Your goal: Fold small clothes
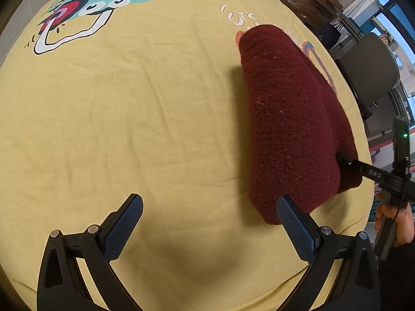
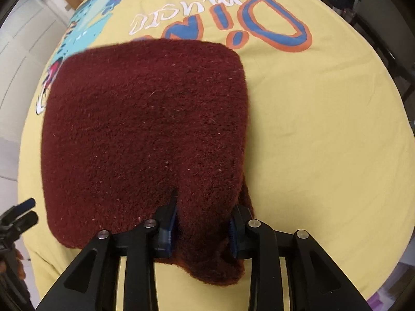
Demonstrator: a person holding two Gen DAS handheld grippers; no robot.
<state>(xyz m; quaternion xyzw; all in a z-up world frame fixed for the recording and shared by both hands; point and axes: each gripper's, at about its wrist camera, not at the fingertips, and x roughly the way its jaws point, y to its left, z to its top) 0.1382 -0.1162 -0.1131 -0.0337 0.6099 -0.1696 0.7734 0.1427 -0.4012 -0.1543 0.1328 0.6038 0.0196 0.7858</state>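
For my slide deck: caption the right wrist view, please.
Right gripper pinches a bunched edge of the maroon knit cloth on a yellow printed sheet.

A folded knit garment (image 2: 145, 140) is lying flat on a printed bedsheet (image 2: 324, 134), its far edge reaching over the lower part of the printed lettering (image 2: 233, 18). The right gripper (image 2: 203, 223) is sitting at the garment's near edge, a raised fold of the knit bunching between its jaws. In the left wrist view, the left gripper (image 1: 210, 223) is hovering over bare sheet beside the garment, its right finger (image 1: 295, 225) just before the garment's near corner, nothing between its jaws. A cartoon print (image 1: 85, 15) is lying farther off to the left, and a chair (image 1: 371, 70) is standing beyond the sheet's right edge.
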